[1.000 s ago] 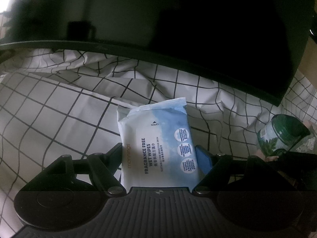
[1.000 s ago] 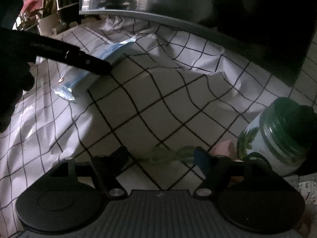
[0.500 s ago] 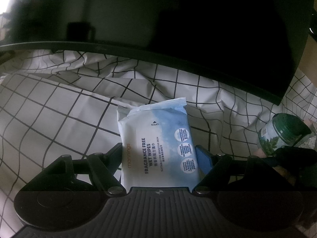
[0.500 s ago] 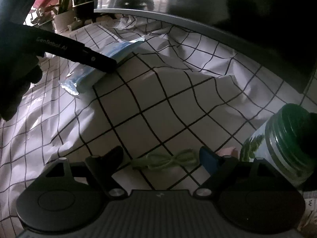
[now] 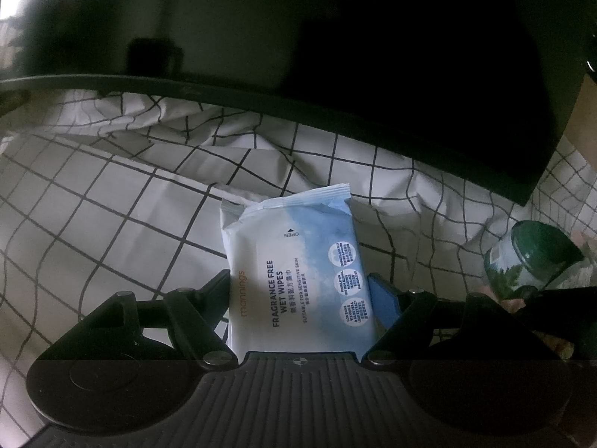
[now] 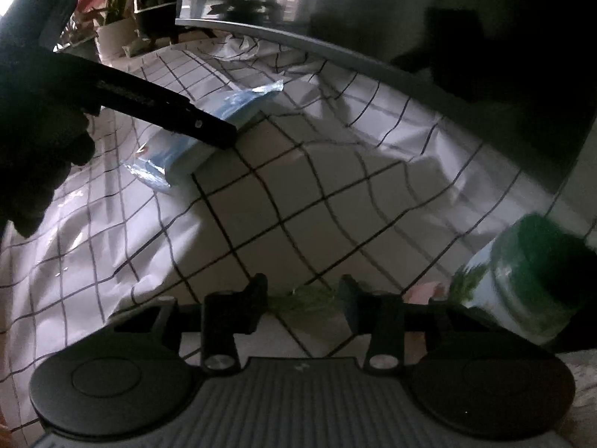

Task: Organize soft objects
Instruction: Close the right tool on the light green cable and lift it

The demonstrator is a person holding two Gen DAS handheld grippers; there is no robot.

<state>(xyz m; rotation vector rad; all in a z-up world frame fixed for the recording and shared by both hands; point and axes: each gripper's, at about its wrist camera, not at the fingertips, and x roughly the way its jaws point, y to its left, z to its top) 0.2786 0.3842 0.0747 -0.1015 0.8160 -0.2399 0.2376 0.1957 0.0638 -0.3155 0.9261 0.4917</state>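
Note:
A blue and white pack of wet wipes (image 5: 296, 272) lies on the checked cloth (image 5: 112, 224). My left gripper (image 5: 298, 291) has its fingers against both sides of the pack, shut on it. The pack also shows in the right wrist view (image 6: 209, 138), under the left gripper's finger. A thin green hair tie (image 6: 304, 295) lies on the cloth between the fingers of my right gripper (image 6: 304, 295), which stand narrowed around it. I cannot tell if they touch it.
A white jar with a green lid (image 6: 522, 276) stands at the right, also in the left wrist view (image 5: 533, 261). A pink soft thing (image 6: 425, 291) lies beside it. A dark screen (image 5: 373, 56) rises behind the cloth. Potted plants (image 6: 112, 18) stand far left.
My right gripper's fingers have narrowed around the green hair tie and the view has shifted right. The left gripper and the wipes pack have stayed still.

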